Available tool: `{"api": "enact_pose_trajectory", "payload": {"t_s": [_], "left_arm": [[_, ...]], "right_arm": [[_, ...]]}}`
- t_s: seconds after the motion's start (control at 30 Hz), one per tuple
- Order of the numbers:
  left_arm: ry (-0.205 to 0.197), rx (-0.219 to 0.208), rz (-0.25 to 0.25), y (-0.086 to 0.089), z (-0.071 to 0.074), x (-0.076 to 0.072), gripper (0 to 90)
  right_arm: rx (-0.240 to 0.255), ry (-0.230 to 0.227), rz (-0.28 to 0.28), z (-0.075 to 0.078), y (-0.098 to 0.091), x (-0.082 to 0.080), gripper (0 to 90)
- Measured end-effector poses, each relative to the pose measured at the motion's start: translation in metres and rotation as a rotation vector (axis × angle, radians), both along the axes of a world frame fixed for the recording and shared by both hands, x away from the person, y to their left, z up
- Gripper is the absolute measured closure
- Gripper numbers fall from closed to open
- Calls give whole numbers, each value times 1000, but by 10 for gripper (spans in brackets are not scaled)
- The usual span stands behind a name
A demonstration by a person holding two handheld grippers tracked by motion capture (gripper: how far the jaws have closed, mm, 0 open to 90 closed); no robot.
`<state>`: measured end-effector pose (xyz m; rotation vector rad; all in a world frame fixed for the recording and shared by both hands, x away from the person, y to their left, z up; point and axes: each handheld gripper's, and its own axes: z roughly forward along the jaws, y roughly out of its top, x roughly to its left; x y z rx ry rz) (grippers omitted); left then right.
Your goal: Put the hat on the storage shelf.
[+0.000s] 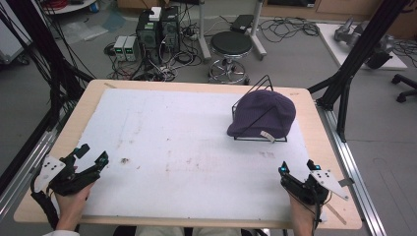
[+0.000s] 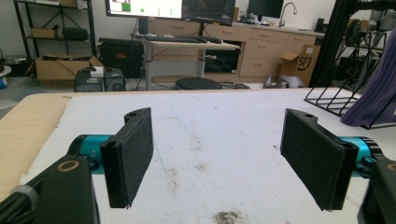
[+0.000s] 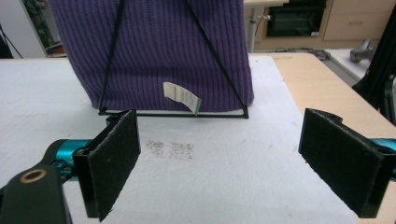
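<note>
A purple knit beanie (image 1: 263,113) hangs over a black wire stand (image 1: 251,93) at the right back of the white mat (image 1: 187,142). A small white label (image 3: 182,96) dangles from the beanie's (image 3: 154,46) hem. My right gripper (image 1: 298,169) rests near the front right of the table, pointing at the beanie, open with nothing between its pads (image 3: 114,156). My left gripper (image 1: 91,155) sits at the front left corner, open and empty, its pads (image 2: 130,149) wide apart over the stained mat. The beanie's edge (image 2: 376,88) and the wire stand (image 2: 334,100) appear at the right of the left gripper view.
The wooden table edge (image 1: 64,132) frames the mat. Black frame posts (image 1: 361,49) stand right of the table, cables hang at the left. A stool (image 1: 231,46) and computer boxes (image 1: 157,29) sit on the floor beyond the far edge.
</note>
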<state>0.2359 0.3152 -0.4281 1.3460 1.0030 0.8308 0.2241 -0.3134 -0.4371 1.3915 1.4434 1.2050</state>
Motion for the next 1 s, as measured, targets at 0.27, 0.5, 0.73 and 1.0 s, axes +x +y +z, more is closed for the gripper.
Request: {"api": "enact_pose_trajectory", "payload": {"t_s": [0.27,0.5,0.73,1.0], "left_arm": [[8,6,-10,-3,-2,0,260],[18,-9,-8,0,-1,-1,262],[30,-18,-9,1,-3,0,265],[46,-6,-22,-2,-4,1,262]], "right_arm": [[-19,5,19,0,4,1,118],[-26,8,21,0,4,1,118],[-35,12,30,0,5,0,118],[-33,21,34,-1,5,1,118]]}}
